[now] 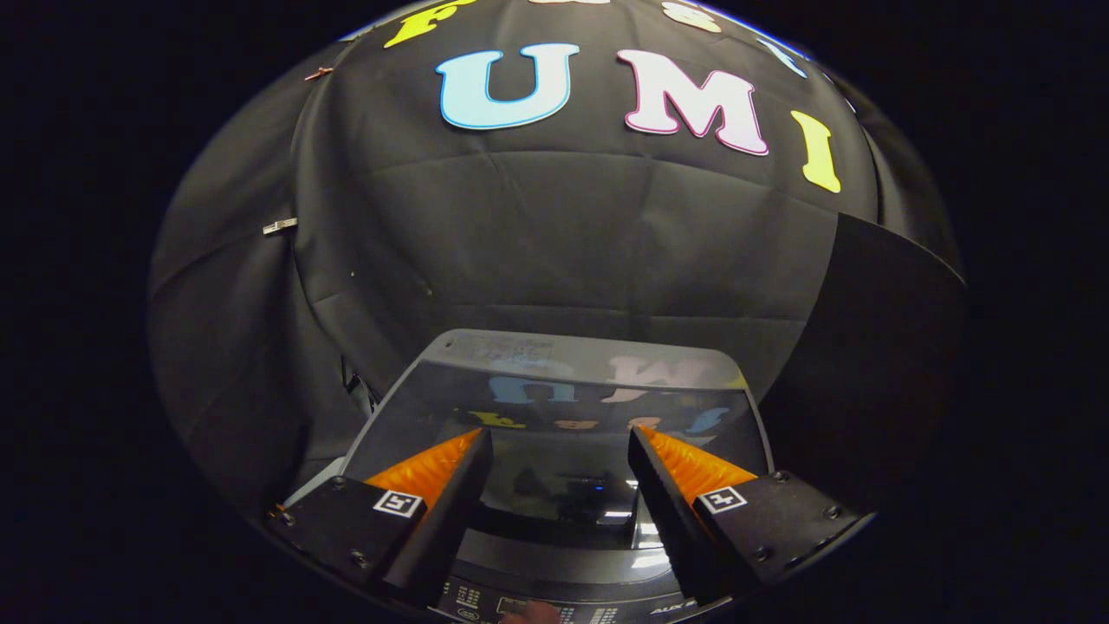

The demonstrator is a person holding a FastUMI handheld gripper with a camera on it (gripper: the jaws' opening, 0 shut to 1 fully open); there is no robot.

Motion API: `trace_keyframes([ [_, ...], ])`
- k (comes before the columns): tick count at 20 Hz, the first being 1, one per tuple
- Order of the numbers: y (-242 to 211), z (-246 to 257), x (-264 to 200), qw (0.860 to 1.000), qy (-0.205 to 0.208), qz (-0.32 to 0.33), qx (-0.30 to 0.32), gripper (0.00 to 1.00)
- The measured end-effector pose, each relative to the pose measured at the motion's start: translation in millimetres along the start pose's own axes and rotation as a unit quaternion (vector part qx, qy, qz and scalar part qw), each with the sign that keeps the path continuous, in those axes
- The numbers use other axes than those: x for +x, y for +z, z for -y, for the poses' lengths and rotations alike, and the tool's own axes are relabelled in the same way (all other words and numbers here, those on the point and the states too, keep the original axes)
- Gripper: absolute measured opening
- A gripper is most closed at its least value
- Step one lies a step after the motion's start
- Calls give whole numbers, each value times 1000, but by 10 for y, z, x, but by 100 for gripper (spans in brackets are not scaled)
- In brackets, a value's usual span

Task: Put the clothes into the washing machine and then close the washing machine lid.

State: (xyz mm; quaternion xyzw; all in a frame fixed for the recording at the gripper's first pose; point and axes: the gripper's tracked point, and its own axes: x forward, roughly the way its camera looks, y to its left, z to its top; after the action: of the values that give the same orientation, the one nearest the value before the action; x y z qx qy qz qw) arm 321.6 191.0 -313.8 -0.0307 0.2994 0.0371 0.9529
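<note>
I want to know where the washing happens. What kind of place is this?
Probably a test booth, not a home laundry room: black cloth wall, a top-loading washing machine with its glossy lid down, and the open gripper above it.

Black cloth wall (563, 251) of the booth, hung behind the scene; horizontal and vertical fold creases cross its central panel. A separate side panel of the same black cloth (225, 347) joins it at a seam, its surface slack and gently wrinkled. A small silver clip (279, 226) sits on that seam, and a smaller copper-coloured clip (318, 74) sits higher up along the same edge. A plain, dark, smooth panel (884, 373) with a straight upper edge stands on the opposite side, overlapping the lower corner of the cloth wall.
</note>
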Motion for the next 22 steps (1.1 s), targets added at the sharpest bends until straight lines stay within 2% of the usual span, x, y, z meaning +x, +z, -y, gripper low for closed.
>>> trace_keyframes([
  [6,118,42,-253,999,-5,34,3,99],
  [15,676,360,-1246,991,-11,134,-2,100],
  [22,988,819,-2007,981,-25,194,4,99],
])
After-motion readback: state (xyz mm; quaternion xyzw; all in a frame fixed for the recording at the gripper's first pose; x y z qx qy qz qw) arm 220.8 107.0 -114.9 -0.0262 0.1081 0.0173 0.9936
